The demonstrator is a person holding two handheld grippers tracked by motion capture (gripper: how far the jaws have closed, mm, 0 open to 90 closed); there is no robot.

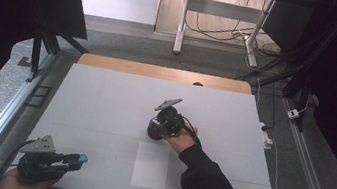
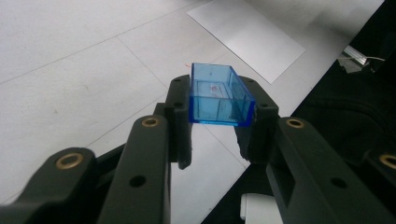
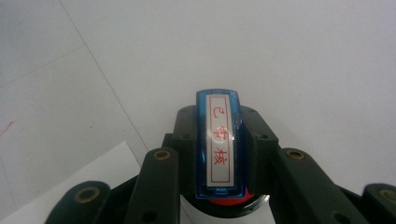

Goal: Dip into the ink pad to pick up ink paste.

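While both hands rest over the white worktop (image 1: pixel 105 100), each tool grips one part of a blue stamp. At the near left corner in the high view, the left tool (image 1: pixel 77 159) lies almost level and clamps a clear blue cap (image 2: pixel 219 95) between its jaws; the left gripper view shows this open-topped, box-like piece held just above the worktop, hollow side up. Near the worktop's middle, the right tool (image 1: pixel 155 129) points down and is closed on the stamp body (image 3: pixel 219 142), whose white label with red characters faces that tool's camera, with a red base just visible below it. A white sheet of paper (image 1: pixel 151 166) lies flat between the two tools.
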